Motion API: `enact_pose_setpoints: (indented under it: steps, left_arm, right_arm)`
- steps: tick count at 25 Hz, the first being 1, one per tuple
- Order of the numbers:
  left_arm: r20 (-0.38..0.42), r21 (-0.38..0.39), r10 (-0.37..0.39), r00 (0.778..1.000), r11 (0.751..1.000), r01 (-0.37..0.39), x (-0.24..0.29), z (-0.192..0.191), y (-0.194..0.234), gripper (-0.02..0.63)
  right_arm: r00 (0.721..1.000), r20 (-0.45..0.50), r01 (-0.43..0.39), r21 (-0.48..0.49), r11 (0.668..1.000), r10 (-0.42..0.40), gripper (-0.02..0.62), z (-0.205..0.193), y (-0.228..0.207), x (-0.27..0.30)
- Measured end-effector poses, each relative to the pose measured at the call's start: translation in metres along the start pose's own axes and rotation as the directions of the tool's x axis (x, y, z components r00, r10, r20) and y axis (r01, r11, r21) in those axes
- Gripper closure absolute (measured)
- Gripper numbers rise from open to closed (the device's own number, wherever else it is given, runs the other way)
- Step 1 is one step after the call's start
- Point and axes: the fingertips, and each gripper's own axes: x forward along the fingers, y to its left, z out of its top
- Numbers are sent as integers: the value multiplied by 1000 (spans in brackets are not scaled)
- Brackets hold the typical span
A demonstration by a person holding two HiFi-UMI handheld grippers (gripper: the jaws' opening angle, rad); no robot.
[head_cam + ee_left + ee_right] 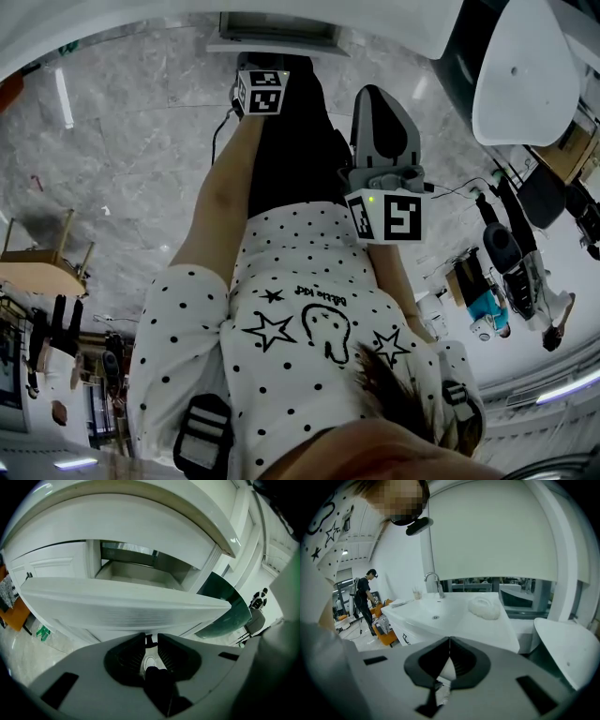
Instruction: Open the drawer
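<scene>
My left gripper (150, 637) is pinching the little black handle (148, 642) at lower middle. The drawer (122, 606) looks partly out, so next I'd pull straight back. My right gripper (449, 640) is closed and empty.

White sink counter (499, 627), faucet (433, 581) at its back, fluffy white cloth (484, 607) on it

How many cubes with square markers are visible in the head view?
2. One marker cube is on the left gripper, at the top centre of the head view. The other is on the right gripper, lower and to the right. No others show.
</scene>
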Motion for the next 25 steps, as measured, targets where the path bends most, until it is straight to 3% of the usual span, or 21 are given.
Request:
enact_pose_setpoints:
  steps: [5,6,7,25]
  left_arm:
    - [5,-15,21,1000,1000,-21,0,0,3,535]
    - [6,-20,38,999,999,-38,-1,0,6,594]
    - [6,-26,54,999,998,-54,-2,-1,9,598]
    - [8,-36,76,997,996,-75,-32,8,21,603]
  right_arm:
    - [1000,-4,3,-1,1000,-3,581,-3,-1,-2]
    - [1000,-3,4,-1,1000,-4,581,-4,-1,-3]
    - [1000,-3,5,0,1000,-5,581,-4,-1,-3]
    - [999,38,7,9,1000,-7,581,11,3,-7]
